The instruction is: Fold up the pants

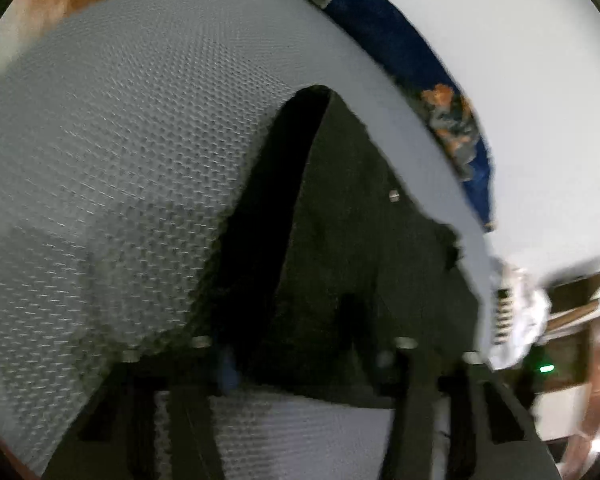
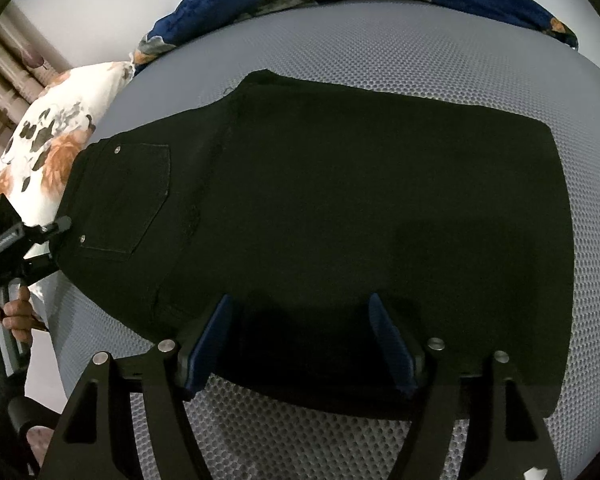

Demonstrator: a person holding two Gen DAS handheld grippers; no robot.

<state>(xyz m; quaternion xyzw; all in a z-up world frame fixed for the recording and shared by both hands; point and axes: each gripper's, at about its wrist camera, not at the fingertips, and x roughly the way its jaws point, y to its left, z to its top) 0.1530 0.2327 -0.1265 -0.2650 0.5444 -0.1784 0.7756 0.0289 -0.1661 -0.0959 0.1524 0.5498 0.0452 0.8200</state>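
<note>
Pants lie folded flat on the grey mesh mattress; right hand-held gripper straddles their near edge, jaws wide, pads not pressing; left hand-held gripper sits at the waistband beside the back pocket, grip unclear; take both layers before lifting.

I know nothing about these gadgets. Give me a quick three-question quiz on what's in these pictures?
1. True or false: the pants are blue.
2. What lies at the far edge of the grey mesh surface? A) blue flowered blanket B) wooden box C) red towel
3. Which is at the pocket end of the pants: the left gripper or the right gripper?
Key: 1 false, they are black; 2 A; 3 left gripper.
</note>
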